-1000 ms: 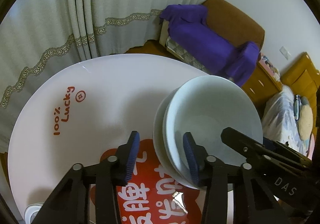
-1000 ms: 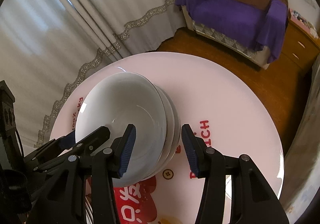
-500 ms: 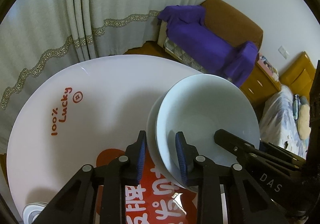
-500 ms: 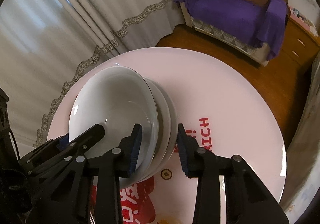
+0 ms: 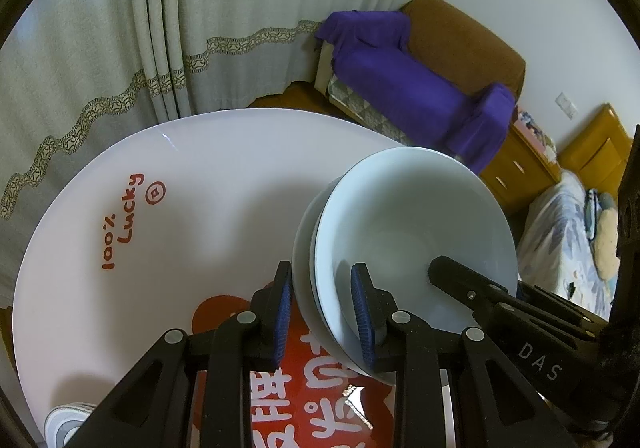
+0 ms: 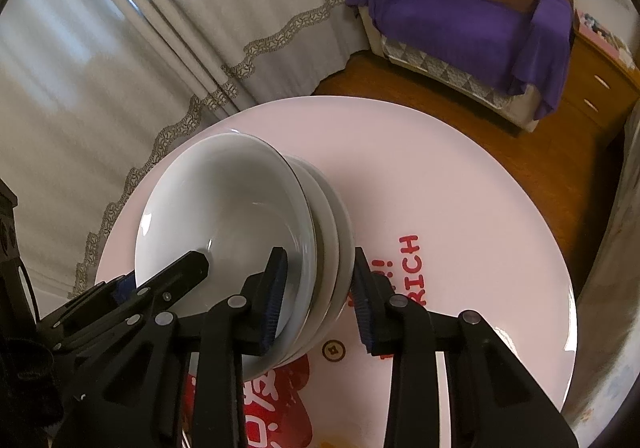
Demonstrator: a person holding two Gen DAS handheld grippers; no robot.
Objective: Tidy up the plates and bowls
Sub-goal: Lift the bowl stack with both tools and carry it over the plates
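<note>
While held: stack of pale glazed ceramic bowls (image 5: 412,244) tilted above round white table (image 5: 160,175).
Left gripper (image 5: 322,312): clamping one rim.
Right gripper (image 6: 318,296): clamping opposite rim.
Risk: uneven pull could let nested bowls slide, chip.

White nested bowls (image 5: 416,224) stand tilted above table (image 5: 200,175).

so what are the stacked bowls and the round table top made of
The stacked bowls look like glazed white ceramic or porcelain: smooth, glossy, with bright highlights on the rim and inside. The round table top looks like glossy glass or a plastic sheet with red printing; its shine suggests this, but the pictures leave it open.
</note>
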